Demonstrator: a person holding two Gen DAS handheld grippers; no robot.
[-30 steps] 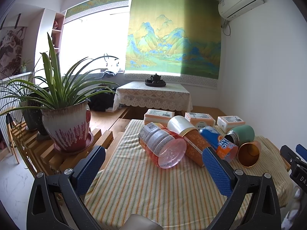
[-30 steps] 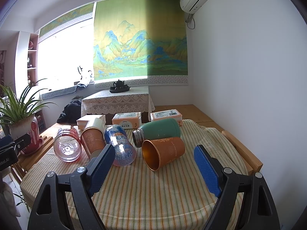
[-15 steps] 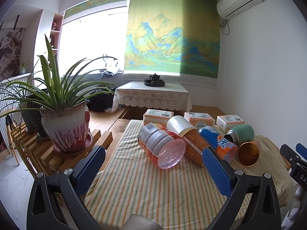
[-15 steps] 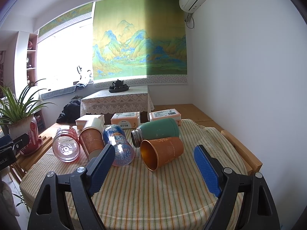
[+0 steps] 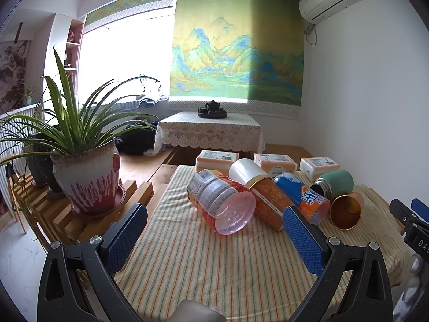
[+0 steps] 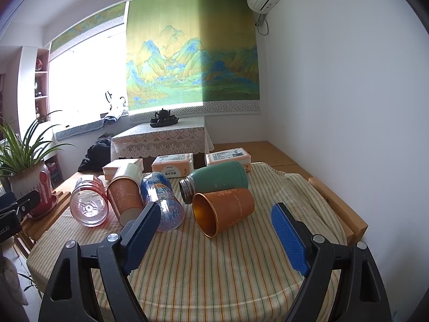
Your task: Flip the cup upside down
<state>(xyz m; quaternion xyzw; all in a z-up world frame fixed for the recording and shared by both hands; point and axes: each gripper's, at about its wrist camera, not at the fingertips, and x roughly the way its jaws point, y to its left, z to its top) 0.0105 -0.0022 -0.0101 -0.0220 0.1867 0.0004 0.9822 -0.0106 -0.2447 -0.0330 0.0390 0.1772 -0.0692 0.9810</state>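
A striped cloth covers a table (image 6: 228, 273) crowded with containers lying on their sides. The orange cup (image 6: 224, 210), copper-coloured with a golden inside, is the landmark: it lies on its side near the middle of the cloth, mouth toward the camera and slightly left. Touching it from behind is a green flask (image 6: 217, 181), also on its side. To the cup's left lie a blue soda bottle (image 6: 162, 204), an orange paper tube (image 6: 126, 197) and a clear pink jar (image 6: 88, 205). Three tissue packs (image 6: 173, 161) sit behind the cup at the far edge.

The right gripper (image 6: 214, 234) hovers just in front of the cup, fingers spread wide and holding nothing. The left gripper (image 5: 211, 237) hangs well to the cup's left, facing the pink jar, fingers also wide apart and empty.

The step in hand appears to be the approach. To do it well, the right gripper should probably straddle the cup's body across its width, close firmly at mid-body, lift it clear of the flask, then rotate until the mouth faces down. The smooth, tapered wall may slip or roll, nudging the flask.
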